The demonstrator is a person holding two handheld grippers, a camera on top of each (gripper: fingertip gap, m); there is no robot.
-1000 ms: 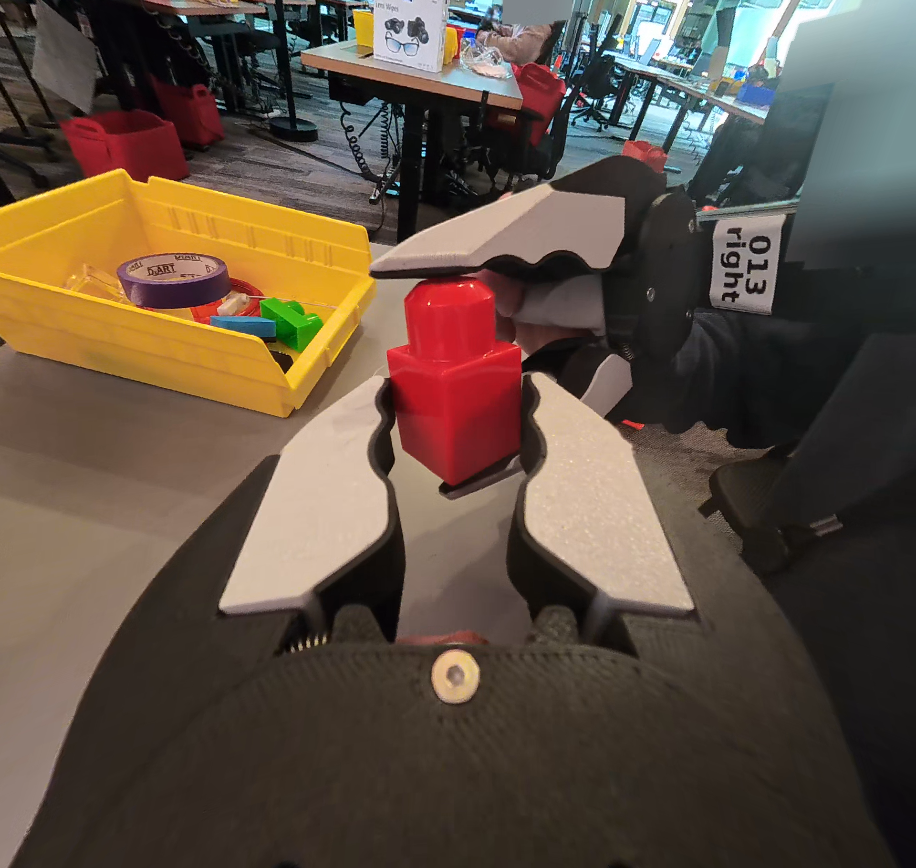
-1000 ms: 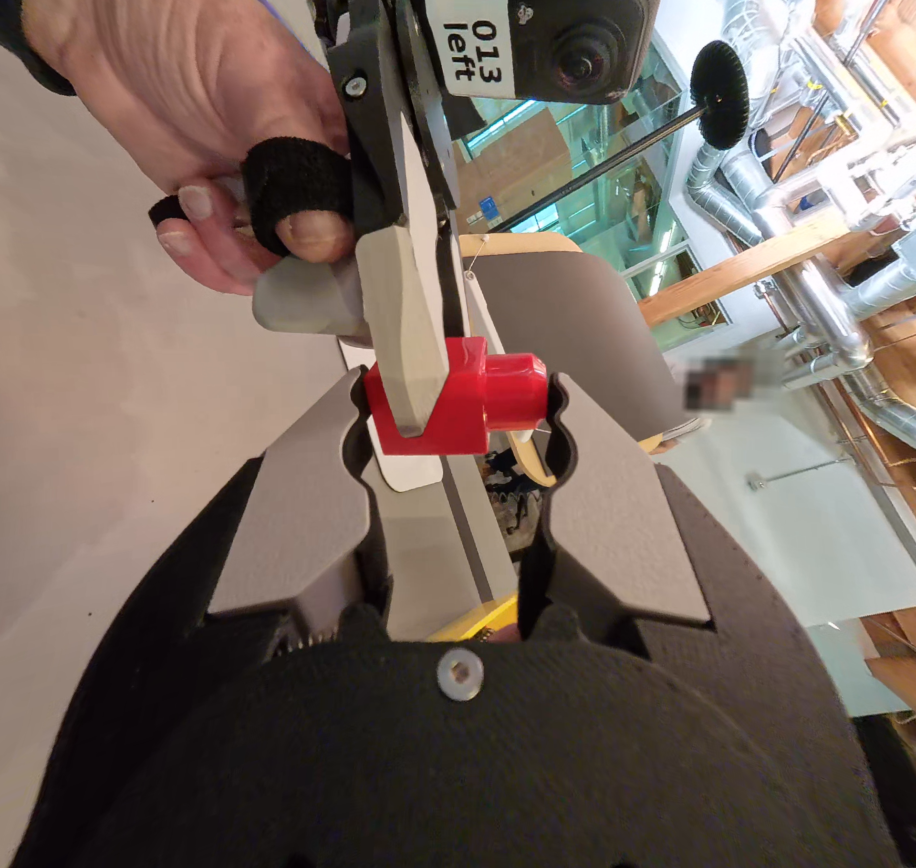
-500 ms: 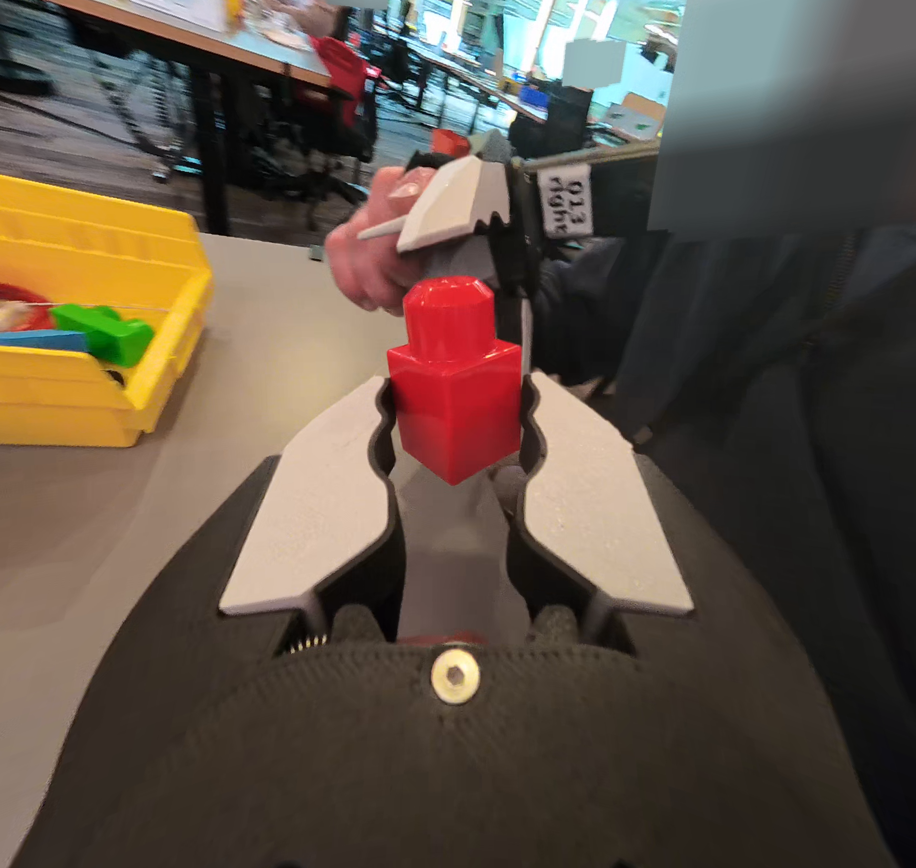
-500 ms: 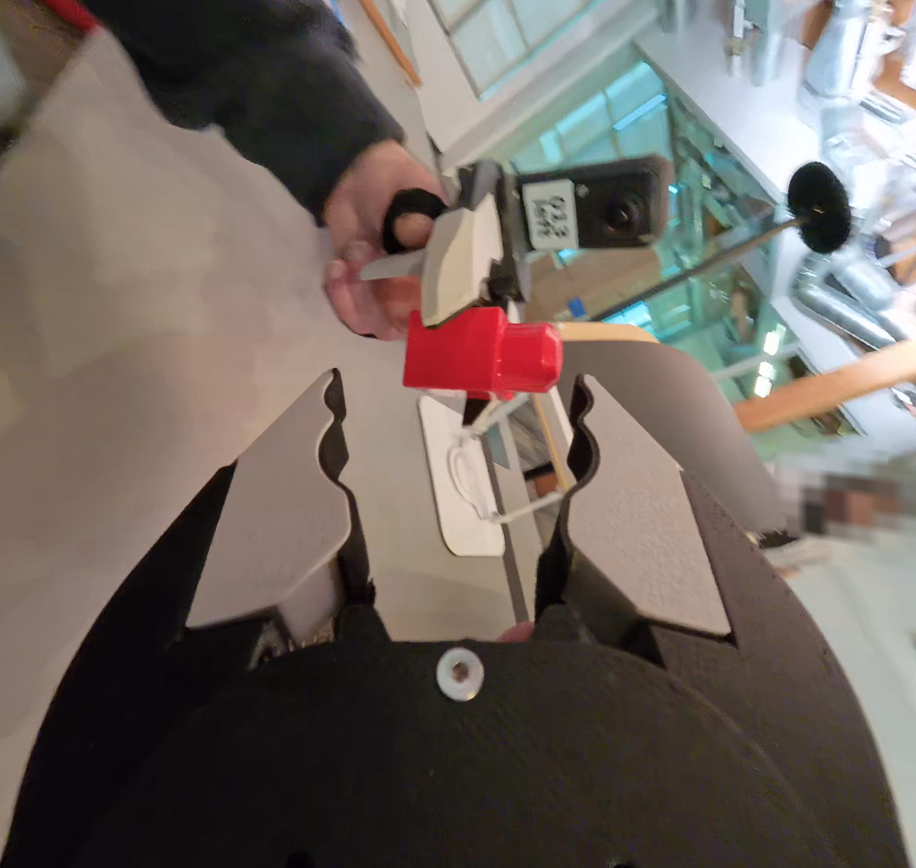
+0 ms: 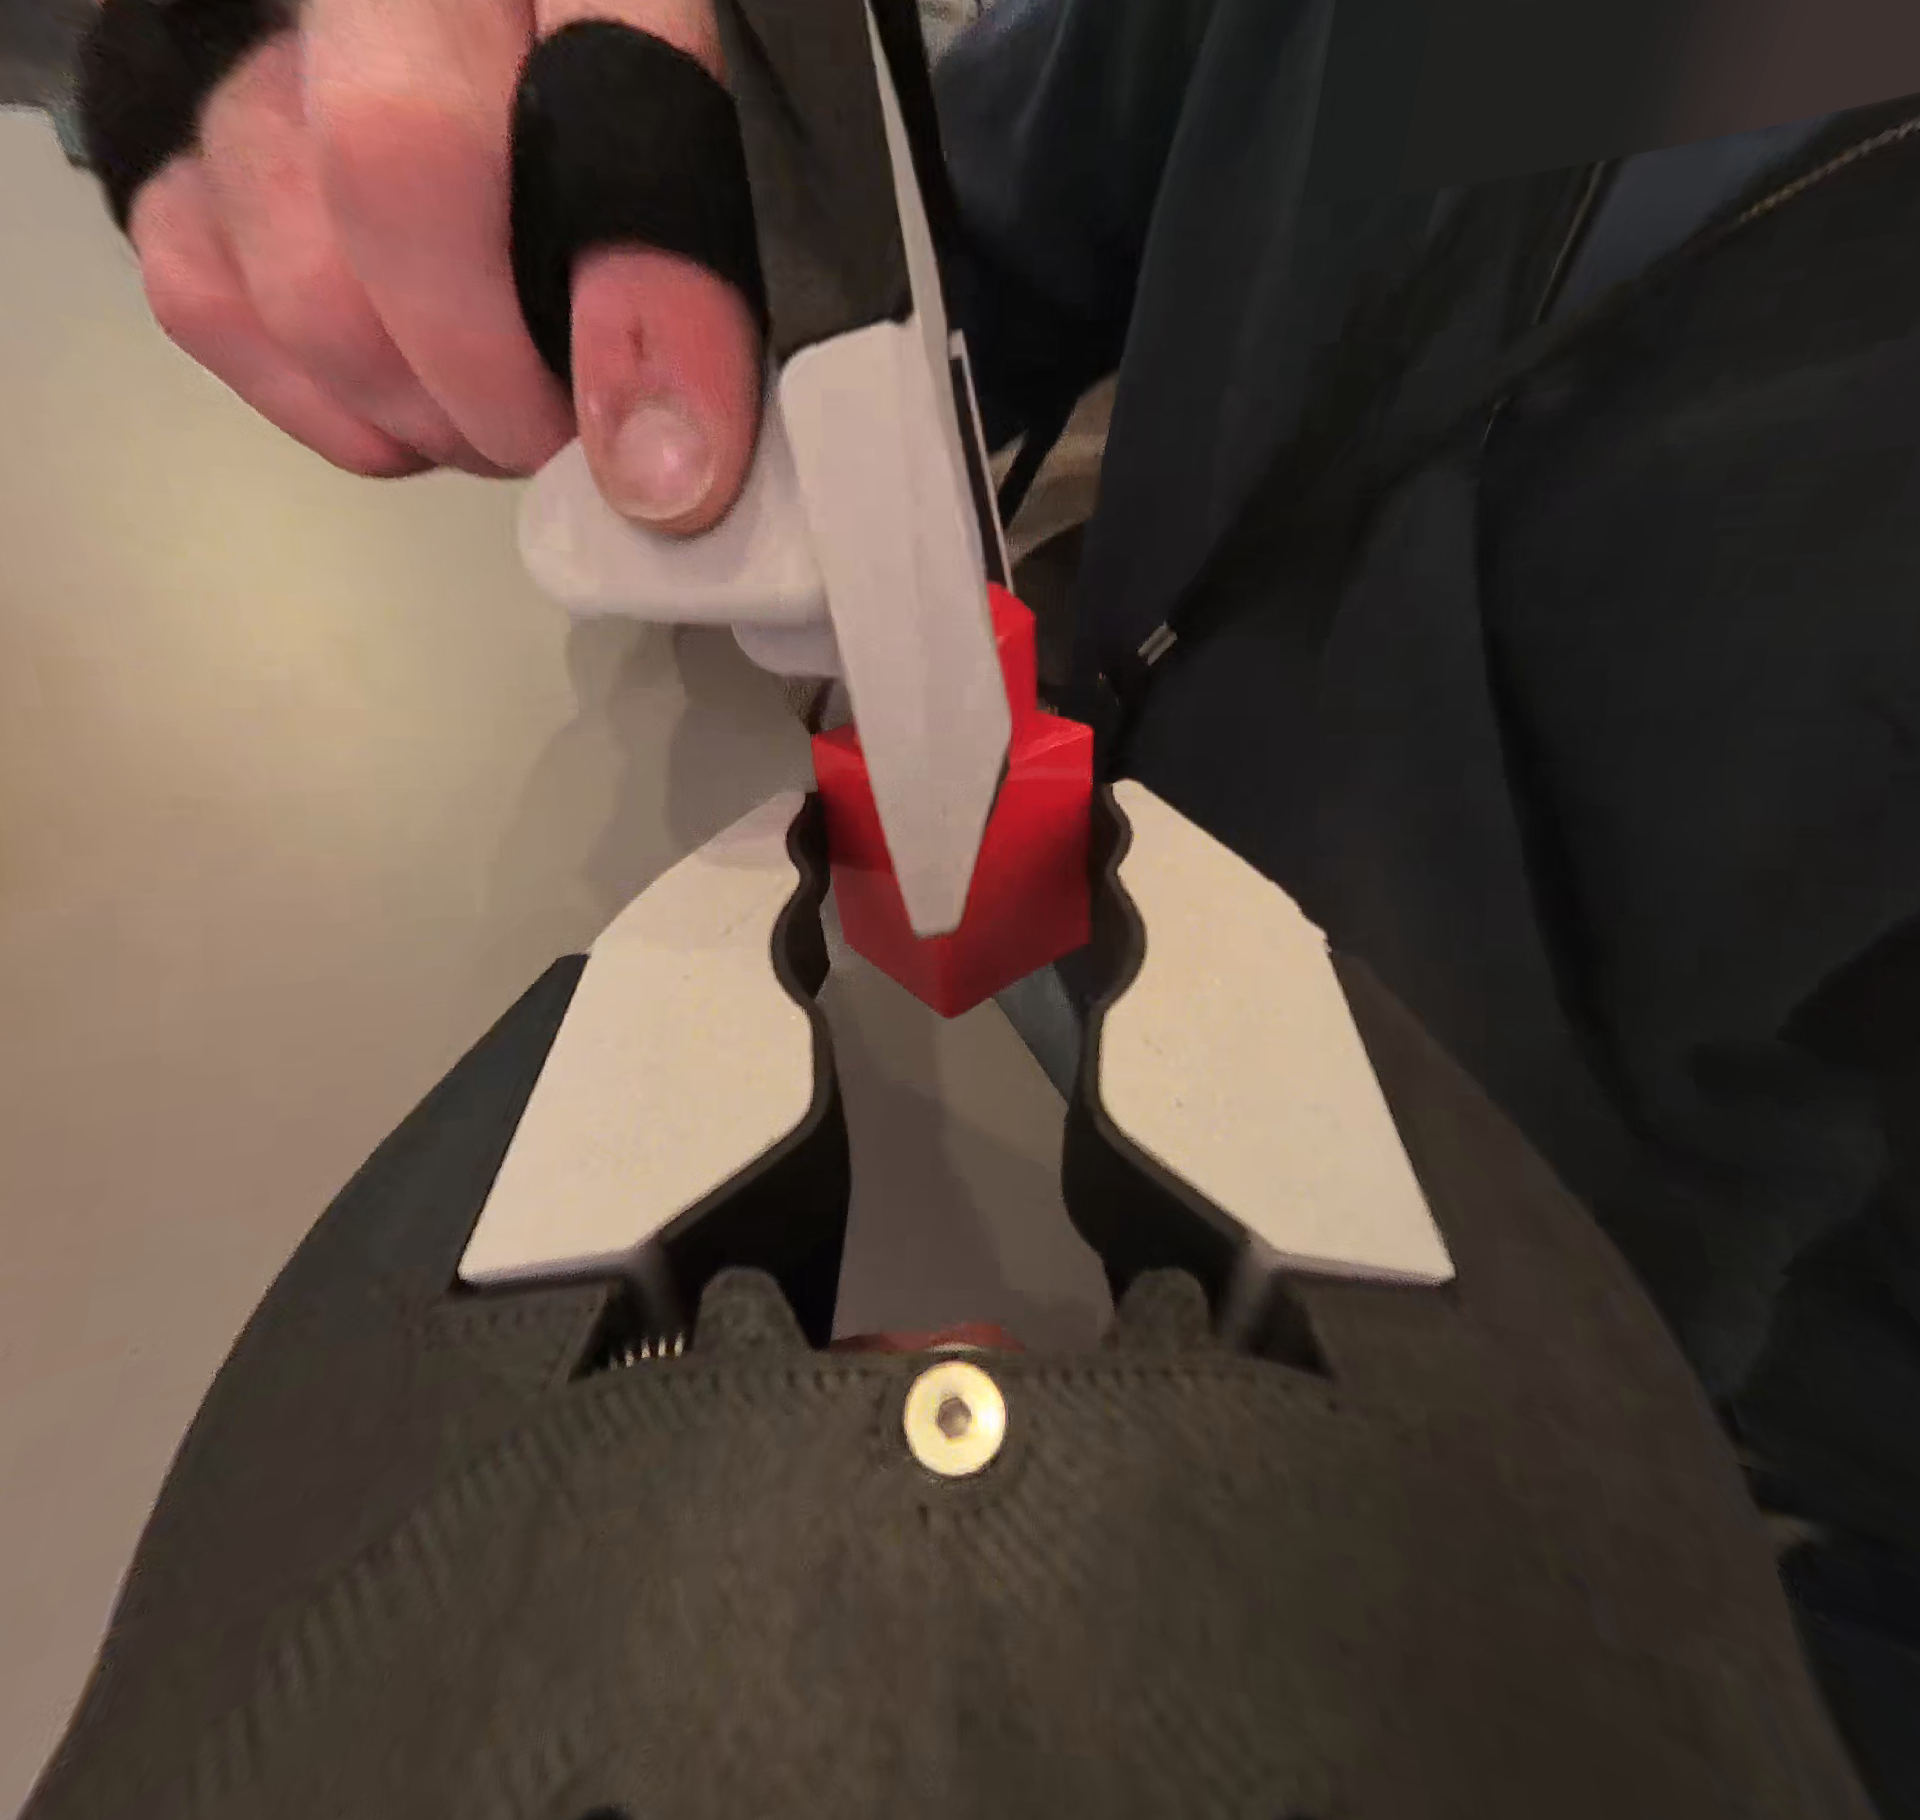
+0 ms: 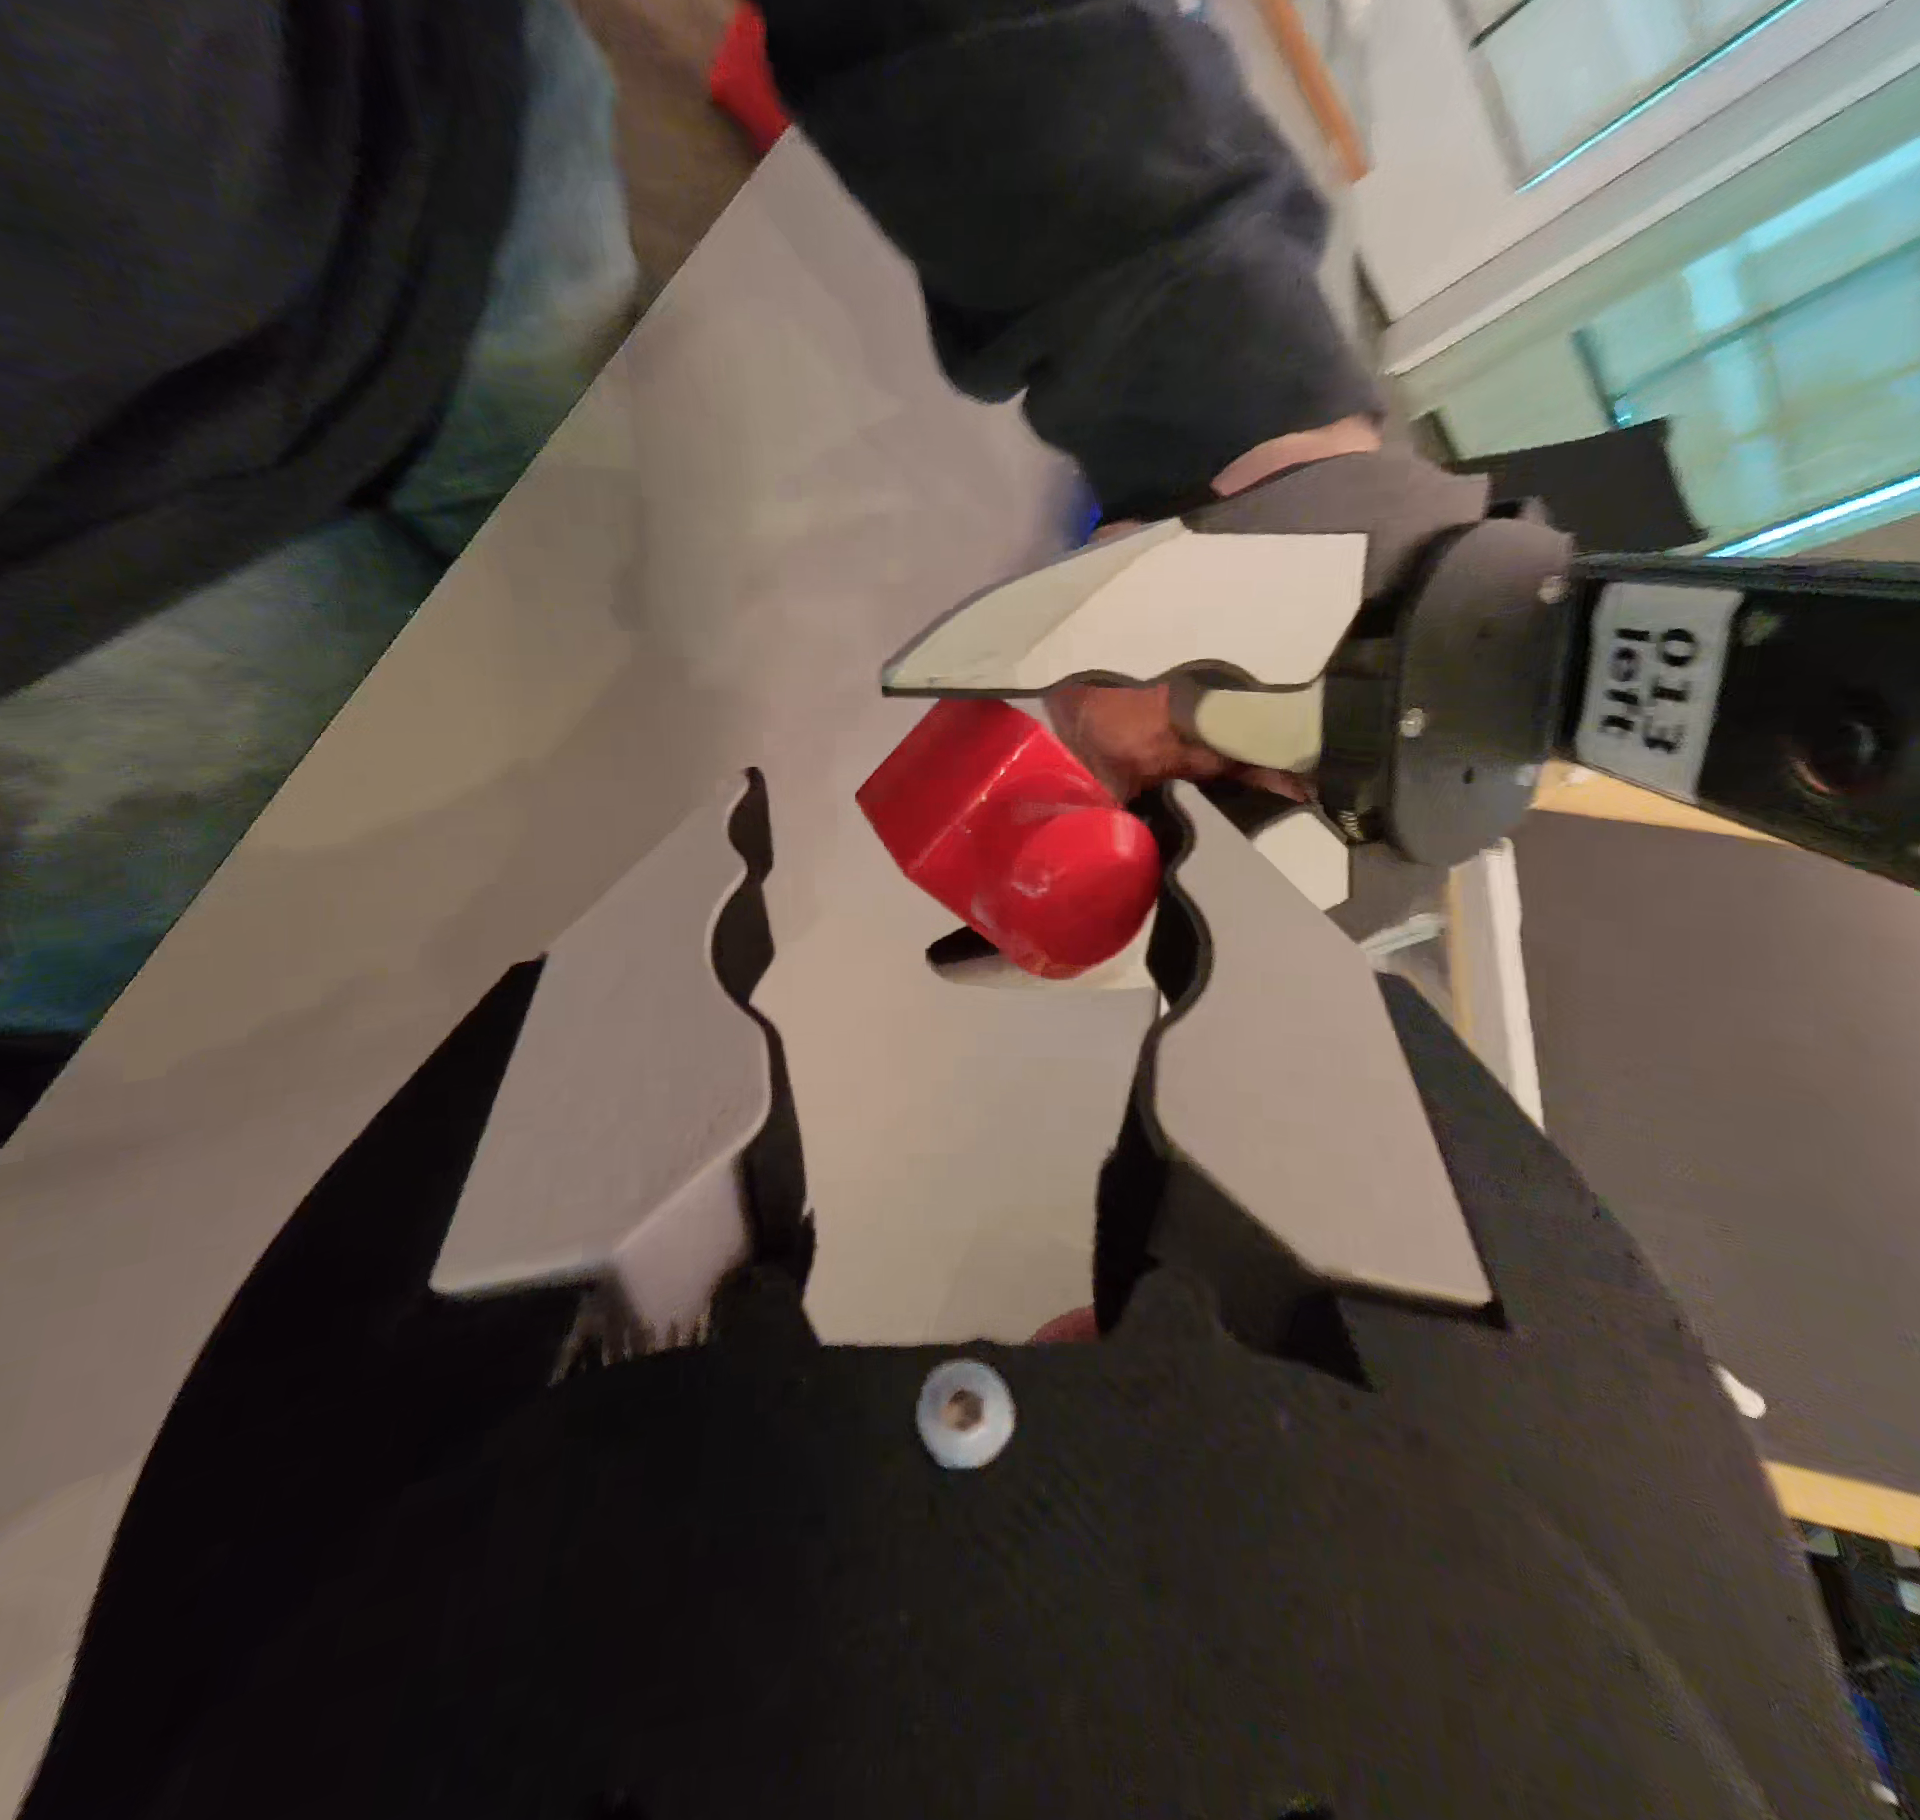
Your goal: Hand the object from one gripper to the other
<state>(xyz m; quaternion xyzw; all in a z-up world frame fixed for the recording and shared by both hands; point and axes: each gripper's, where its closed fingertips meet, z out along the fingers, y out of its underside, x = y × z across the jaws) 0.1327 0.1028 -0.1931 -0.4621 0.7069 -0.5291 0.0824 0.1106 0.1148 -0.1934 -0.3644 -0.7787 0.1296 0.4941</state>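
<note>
Between the left gripper's (image 5: 956, 835) closed fingers: red block (image 5: 1023, 861), clamped, held above the table (image 5: 208, 783). Right gripper (image 6: 961, 835) spread wide around the block's rounded stud end, right finger near it, no grasp. Pale grey tabletop, dark sleeve (image 6: 1091, 212) over it. Glazed windows (image 6: 1714, 212) behind.

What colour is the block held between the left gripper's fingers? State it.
Red, glossy plastic. The block shows best in the left wrist view, clamped in the left gripper.

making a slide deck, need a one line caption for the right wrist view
Open right gripper closes in on a red block held by the left gripper above a grey table.
</note>
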